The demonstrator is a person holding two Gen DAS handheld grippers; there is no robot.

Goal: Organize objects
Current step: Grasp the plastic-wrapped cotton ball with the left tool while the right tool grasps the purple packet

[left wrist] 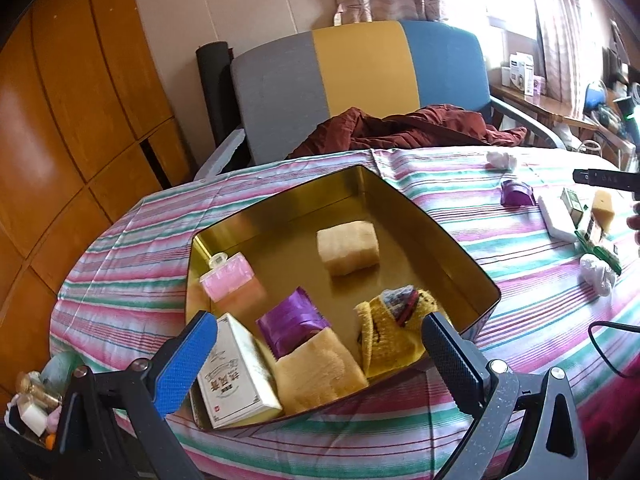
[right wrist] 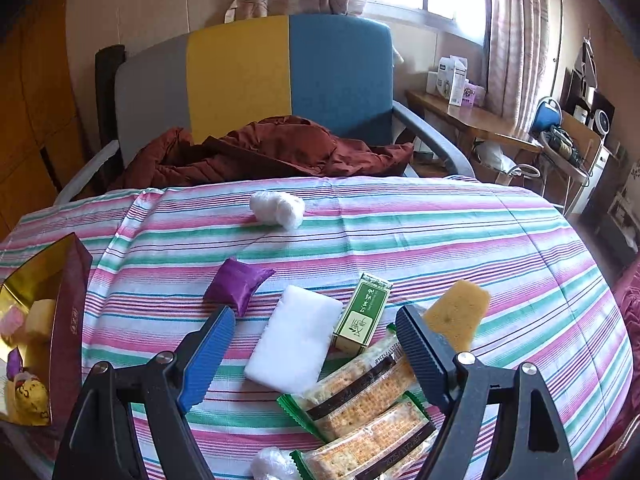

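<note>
Both claws empty, jaws apart: left gripper [left wrist: 320, 344] over the gold tin [left wrist: 448, 240], right gripper [right wrist: 316, 340] over loose items beside it. White block [right wrist: 296, 340] lies between our right jaws, touching the green box [right wrist: 360, 312]. We should straddle its narrow sides, avoiding the crackers [right wrist: 360, 384].
</note>
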